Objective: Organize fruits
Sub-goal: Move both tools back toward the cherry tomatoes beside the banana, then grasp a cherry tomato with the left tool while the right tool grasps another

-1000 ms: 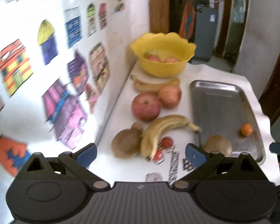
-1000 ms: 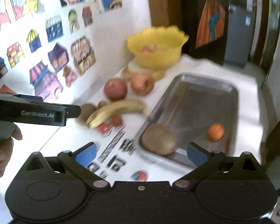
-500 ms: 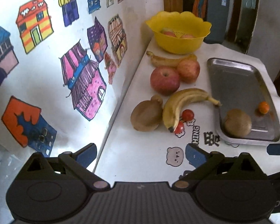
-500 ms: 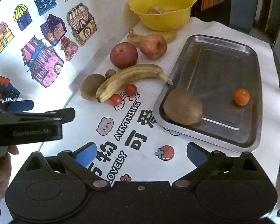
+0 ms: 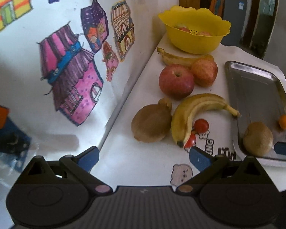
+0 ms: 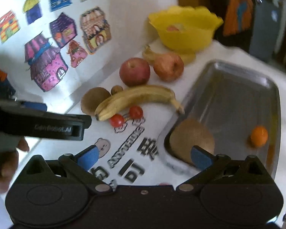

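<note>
Clearly I was between picks: my left tongs (image 5: 144, 157) and my right tongs (image 6: 144, 156) were both spread wide and held nothing. On the white surface (image 5: 143, 164) with its printed cartoons, the loose fruit lay in a cluster left of the rectangular steel tray (image 5: 257, 87): a fuzzy brown kiwi (image 5: 151, 123) touching a much smaller brown one (image 5: 165, 103) at its far side, a long yellow banana (image 5: 192, 112) just right of them, two red cherry tomatoes (image 5: 201, 125) tucked under the banana's curve, and farther back a dark red apple (image 5: 176, 81) beside a paler orange-red apple (image 5: 205, 72). A second banana (image 5: 177, 59) lay in front of the scalloped yellow plastic bowl (image 5: 194, 38), which held more fruit. The tray already carried a second large brown kiwi (image 6: 192, 139) in its near left corner and a small orange citrus (image 6: 259, 135) toward its right edge.

I judged the sorting barely begun. The next move called for reaching my left tongs forward over the near kiwi or the banana and closing gently, since round fruit rolls.

Compared with half a second before, both tongs had come lower and closer to the fruit, while every fruit lay where it had been.
</note>
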### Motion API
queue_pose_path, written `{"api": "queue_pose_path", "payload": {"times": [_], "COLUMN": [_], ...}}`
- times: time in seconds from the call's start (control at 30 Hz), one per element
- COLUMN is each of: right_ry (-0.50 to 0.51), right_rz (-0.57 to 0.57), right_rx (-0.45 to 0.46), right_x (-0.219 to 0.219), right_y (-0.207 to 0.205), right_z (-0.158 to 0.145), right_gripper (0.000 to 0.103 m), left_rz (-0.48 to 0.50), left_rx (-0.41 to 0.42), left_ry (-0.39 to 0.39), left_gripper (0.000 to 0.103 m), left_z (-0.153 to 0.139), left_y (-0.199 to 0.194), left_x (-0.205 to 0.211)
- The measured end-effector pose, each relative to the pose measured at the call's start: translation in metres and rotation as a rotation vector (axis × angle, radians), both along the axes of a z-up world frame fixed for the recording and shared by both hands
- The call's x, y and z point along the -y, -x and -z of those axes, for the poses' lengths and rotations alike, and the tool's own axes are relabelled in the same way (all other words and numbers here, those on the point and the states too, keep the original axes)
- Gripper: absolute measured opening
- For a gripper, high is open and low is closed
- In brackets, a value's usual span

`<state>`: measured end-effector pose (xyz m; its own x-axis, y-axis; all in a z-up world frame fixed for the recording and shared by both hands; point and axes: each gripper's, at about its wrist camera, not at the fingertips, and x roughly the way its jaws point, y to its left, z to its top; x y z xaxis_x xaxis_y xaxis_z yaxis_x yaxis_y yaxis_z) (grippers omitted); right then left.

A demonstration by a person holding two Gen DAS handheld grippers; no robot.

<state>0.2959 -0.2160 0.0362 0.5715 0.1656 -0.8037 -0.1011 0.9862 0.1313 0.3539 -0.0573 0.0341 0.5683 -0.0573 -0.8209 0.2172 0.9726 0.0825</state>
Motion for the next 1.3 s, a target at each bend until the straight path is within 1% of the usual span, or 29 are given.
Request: {"api": "queue_pose_path", "payload": {"times": [0.27,0.33,0.4,0.43,0.47,0.57,0.63,0.7,0.8,0.93,1.0,1.03,1.1,1.17,1.23,1.3], "right_ry": [0.101,0.136,0.148,0.153,0.165,0.168,0.156,0.138,0.098,0.063,0.053,0.053,0.069,0.072,0.061,0.049], "right_rz": [-0.129,-0.18,-0.223,-0.252,-0.285,-0.372,-0.427,-0.482,-0.556,-0.641,-0.661,-0.669,-0.68,-0.678,-0.675,-0.679], "right_rx": [0.04,0.083,0.116,0.12,0.121,0.11,0.103,0.083,0.067,0.041,0.026,0.016,0.0,-0.014,-0.03,-0.039], "right_x": [-0.003,-0.003,0.001,0.003,0.004,0.011,0.016,0.019,0.019,0.014,0.009,0.007,0.001,0.0,-0.002,-0.001], "right_y": [-0.023,-0.026,-0.032,-0.035,-0.039,-0.051,-0.056,-0.063,-0.071,-0.086,-0.093,-0.097,-0.103,-0.109,-0.113,-0.113], "right_z": [0.012,0.011,0.009,0.009,0.01,0.015,0.018,0.021,0.024,0.026,0.029,0.03,0.035,0.039,0.042,0.044], "right_gripper": [0.102,0.102,0.101,0.1,0.097,0.095,0.092,0.084,0.078,0.07,0.064,0.063,0.056,0.054,0.051,0.047], "left_rz": [0.001,-0.003,-0.011,-0.016,-0.018,0.018,0.031,0.043,0.068,0.099,0.104,0.106,0.105,0.101,0.097,0.098], "left_rx": [-0.018,-0.034,-0.038,-0.033,-0.027,-0.008,0.016,0.015,0.011,0.028,0.027,0.026,0.036,0.037,0.04,0.046], "left_ry": [0.024,0.037,0.059,0.071,0.083,0.09,0.095,0.092,0.081,0.06,0.062,0.064,0.063,0.064,0.069,0.073], "left_gripper": [0.102,0.102,0.102,0.102,0.102,0.102,0.102,0.102,0.098,0.092,0.09,0.086,0.082,0.08,0.075,0.072], "left_z": [0.009,0.01,0.012,0.014,0.015,0.017,0.018,0.021,0.03,0.038,0.043,0.044,0.048,0.05,0.052,0.053], "left_y": [-0.019,-0.018,-0.013,-0.01,-0.008,-0.003,0.0,0.001,0.007,0.015,0.015,0.015,0.015,0.014,0.014,0.014], "left_x": [0.006,0.005,0.002,0.0,-0.002,-0.002,-0.003,-0.002,0.001,0.008,0.014,0.016,0.022,0.026,0.029,0.03]}}
